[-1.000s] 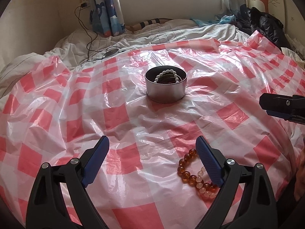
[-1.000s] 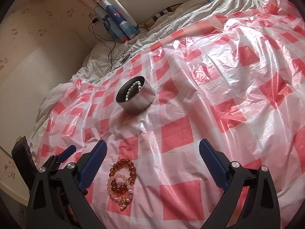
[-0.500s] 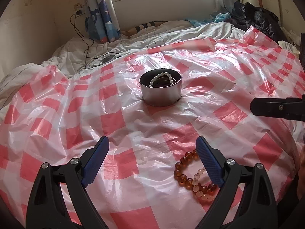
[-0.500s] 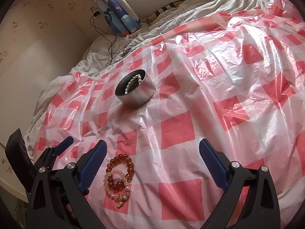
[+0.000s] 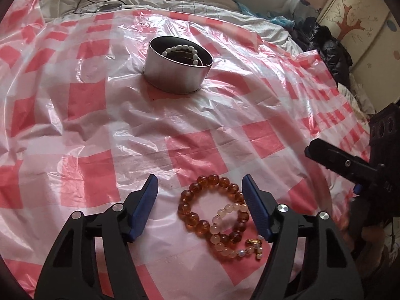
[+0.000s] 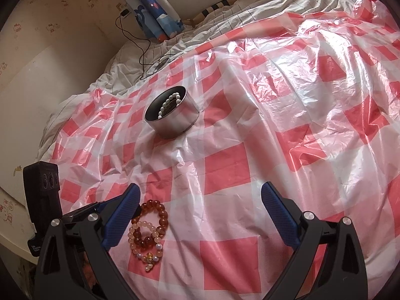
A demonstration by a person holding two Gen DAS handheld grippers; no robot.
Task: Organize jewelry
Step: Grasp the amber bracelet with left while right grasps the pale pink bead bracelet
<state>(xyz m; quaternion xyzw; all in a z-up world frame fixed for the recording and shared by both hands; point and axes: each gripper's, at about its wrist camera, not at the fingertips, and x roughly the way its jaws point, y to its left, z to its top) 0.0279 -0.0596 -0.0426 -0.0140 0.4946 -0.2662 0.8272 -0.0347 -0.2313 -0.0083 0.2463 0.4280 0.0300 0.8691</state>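
An amber bead bracelet [image 5: 197, 218] lies on the red-and-white checked plastic sheet, overlapped by a pale peach bead bracelet [image 5: 220, 235] with a gold charm. My left gripper [image 5: 200, 195] is open and low over them, its fingers on either side of the amber ring. A round metal tin [image 5: 177, 67] stands farther back with a white bead bracelet [image 5: 182, 50] inside. In the right wrist view my right gripper [image 6: 200, 200] is open and empty, with both bracelets [image 6: 150, 227] beside its left finger and the tin [image 6: 172, 115] beyond.
The checked plastic sheet [image 6: 275, 115] covers a bed with rumpled white bedding [image 5: 175, 0] at the back. A black cable and a round charger [image 6: 160, 63] lie on the bedding. Dark clothes [image 5: 330, 50] are piled at the right by a decorated wardrobe.
My left gripper has moved forward, down and to the right, so the bracelets now lie between its fingers. Its jaws have narrowed somewhat. My right gripper has barely moved.
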